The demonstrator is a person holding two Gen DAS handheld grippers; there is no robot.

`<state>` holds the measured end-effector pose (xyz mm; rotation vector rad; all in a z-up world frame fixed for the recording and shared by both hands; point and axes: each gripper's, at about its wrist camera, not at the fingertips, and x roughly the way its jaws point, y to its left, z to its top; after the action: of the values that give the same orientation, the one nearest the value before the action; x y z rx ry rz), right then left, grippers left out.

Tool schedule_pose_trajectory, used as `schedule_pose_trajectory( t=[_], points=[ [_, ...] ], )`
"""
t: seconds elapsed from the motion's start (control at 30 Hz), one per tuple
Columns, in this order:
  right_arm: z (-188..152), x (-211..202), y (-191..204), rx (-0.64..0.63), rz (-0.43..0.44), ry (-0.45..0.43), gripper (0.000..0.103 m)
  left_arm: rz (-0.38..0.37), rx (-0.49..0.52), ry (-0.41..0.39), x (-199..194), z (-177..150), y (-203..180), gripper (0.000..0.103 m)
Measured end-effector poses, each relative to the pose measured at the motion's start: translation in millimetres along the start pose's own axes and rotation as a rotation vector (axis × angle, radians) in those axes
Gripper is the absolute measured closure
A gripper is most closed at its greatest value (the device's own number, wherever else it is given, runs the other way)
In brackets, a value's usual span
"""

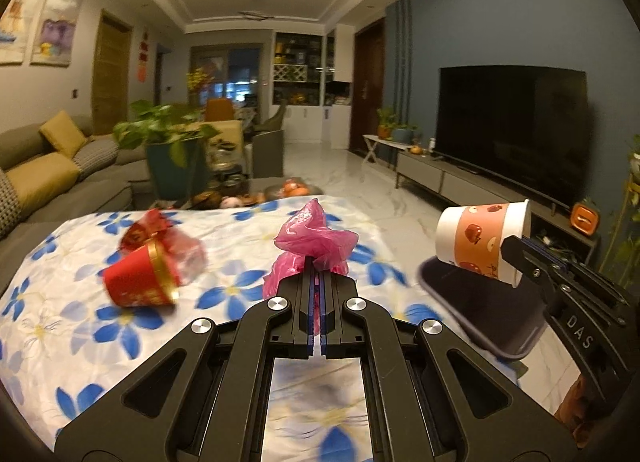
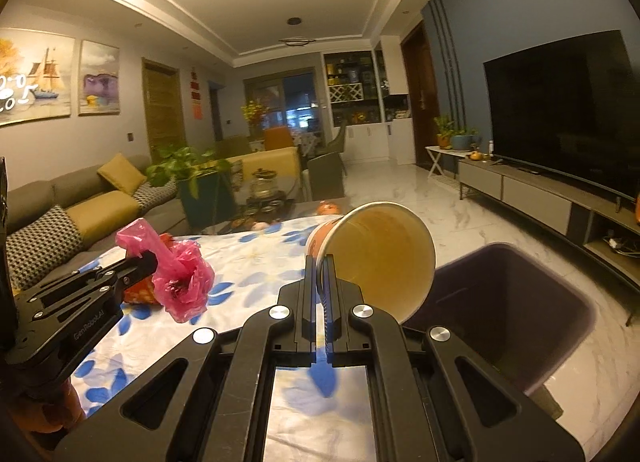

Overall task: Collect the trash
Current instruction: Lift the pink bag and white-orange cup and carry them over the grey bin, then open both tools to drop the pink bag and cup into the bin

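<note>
Left gripper [image 1: 319, 262]: my jaws are pressed together on the pink bag [image 1: 314, 240], held up above the table [image 1: 60, 302].
Right gripper [image 2: 323, 262]: my jaws pinch the rim of the paper cup [image 2: 380, 258]; cup tipped on its side, mouth toward the camera, inside looks empty.
Cup position: over the near edge of the bin [image 2: 520, 302].
Bin: dark, open, on the floor just right of the table.
Table: floral cloth; a red cup [image 1: 140, 282] lies on its side beside a crumpled red wrapper [image 1: 148, 228], left of the bag.
</note>
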<state>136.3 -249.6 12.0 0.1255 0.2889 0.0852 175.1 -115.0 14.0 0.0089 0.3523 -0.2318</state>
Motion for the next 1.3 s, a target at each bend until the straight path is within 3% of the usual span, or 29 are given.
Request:
schedule_pose_trajectory(
  t=[0.43, 0.73, 1.3],
  points=[
    [-3.2, -4.0, -66.1, 0.042, -0.181, 0.003, 0.099, -0.157, 0.081, 0.005, 37.9, 6.5, -87.3, 0.102],
    [-6.0, -2.9, -94.4, 0.050, -0.273, 0.000, 0.099, -0.231, 0.110, 0.027, 61.1, 5.8, -123.5, 0.102],
    [-11.4, 14.0, -112.2, 0.044, -0.306, 0.012, 0.099, -0.364, 0.109, 0.071, 101.6, 2.2, -154.1, 0.102]
  ],
)
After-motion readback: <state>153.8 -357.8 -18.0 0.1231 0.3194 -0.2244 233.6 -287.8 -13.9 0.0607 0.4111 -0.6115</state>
